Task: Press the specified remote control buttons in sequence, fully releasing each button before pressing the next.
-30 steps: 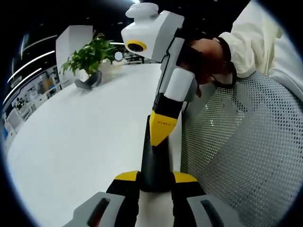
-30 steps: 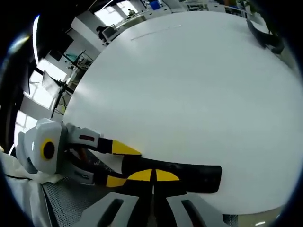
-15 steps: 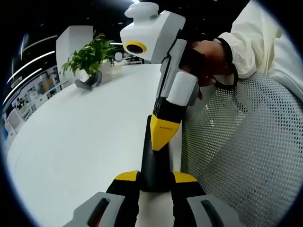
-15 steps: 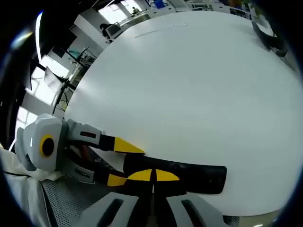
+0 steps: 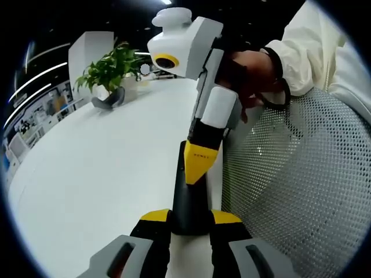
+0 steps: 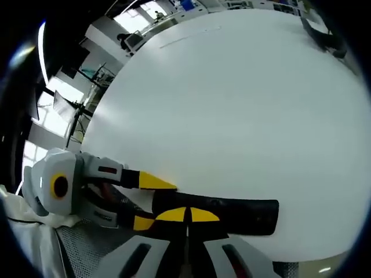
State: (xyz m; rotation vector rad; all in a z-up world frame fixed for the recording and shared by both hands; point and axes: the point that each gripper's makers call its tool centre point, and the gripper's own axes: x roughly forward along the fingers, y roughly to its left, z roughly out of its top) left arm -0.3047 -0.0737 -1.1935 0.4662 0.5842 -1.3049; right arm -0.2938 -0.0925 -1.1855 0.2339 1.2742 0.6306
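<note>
Jaws pressed together on the right gripper [image 6: 186, 215], their yellow tips down on the black remote control [image 6: 232, 215]. Out ahead of both tools spreads the white table [image 5: 93, 174]. Left gripper [image 5: 190, 218] pinches the remote's near end; its long axis runs straight ahead between those jaws. Right gripper view lays it crosswise, far end jutting right. Buttons: too dark to pick out.

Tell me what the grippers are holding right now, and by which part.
The left gripper clamps the black remote control by its near end; the right gripper, shut, presses its tips on the remote's top, holding nothing.
</note>
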